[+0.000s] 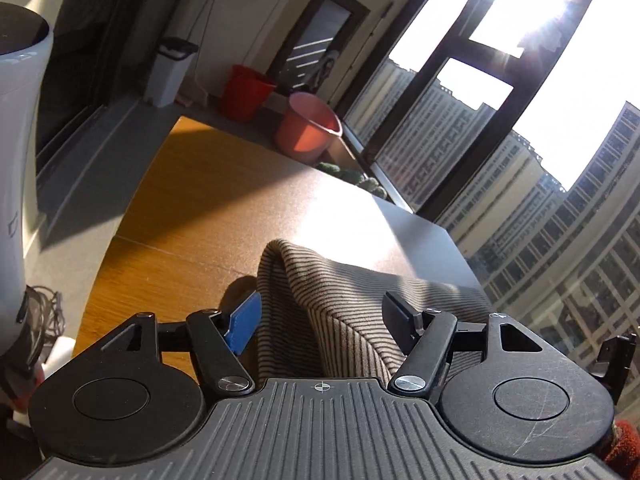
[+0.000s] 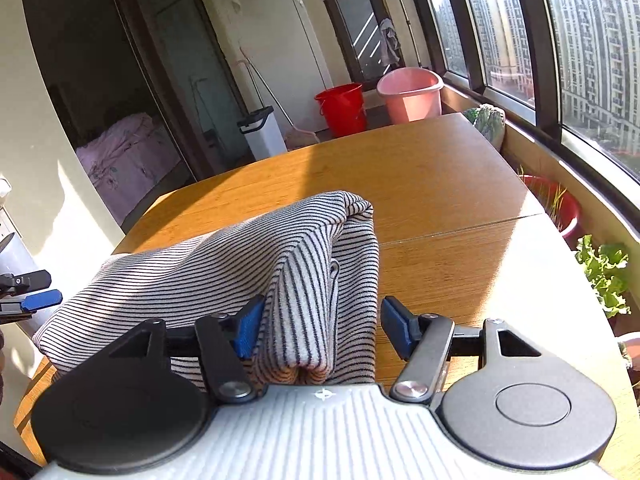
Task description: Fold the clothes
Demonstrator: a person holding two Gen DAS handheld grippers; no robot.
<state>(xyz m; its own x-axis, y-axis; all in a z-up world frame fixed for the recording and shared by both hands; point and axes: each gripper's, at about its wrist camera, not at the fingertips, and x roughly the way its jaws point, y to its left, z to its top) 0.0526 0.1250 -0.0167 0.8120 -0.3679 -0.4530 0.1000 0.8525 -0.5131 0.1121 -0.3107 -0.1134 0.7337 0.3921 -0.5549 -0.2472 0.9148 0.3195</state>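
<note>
Both my left gripper (image 1: pixel 322 322) and right gripper (image 2: pixel 322 326) stand wide open around the striped garment (image 2: pixel 224 264), gripping nothing; I should close evenly before lifting it off the worktop (image 2: pixel 440 208).

A wooden table (image 2: pixel 440 200) fills the near ground, sunlit with a shadow band across it. Beyond its far edge stand a red bucket (image 2: pixel 342 108), a pink bucket (image 2: pixel 412 94) and a white bin (image 2: pixel 264 132). Dark-framed windows (image 2: pixel 520 40) on the right show high-rise blocks. Left, a doorway (image 2: pixel 120 120) opens onto a bed.
</note>
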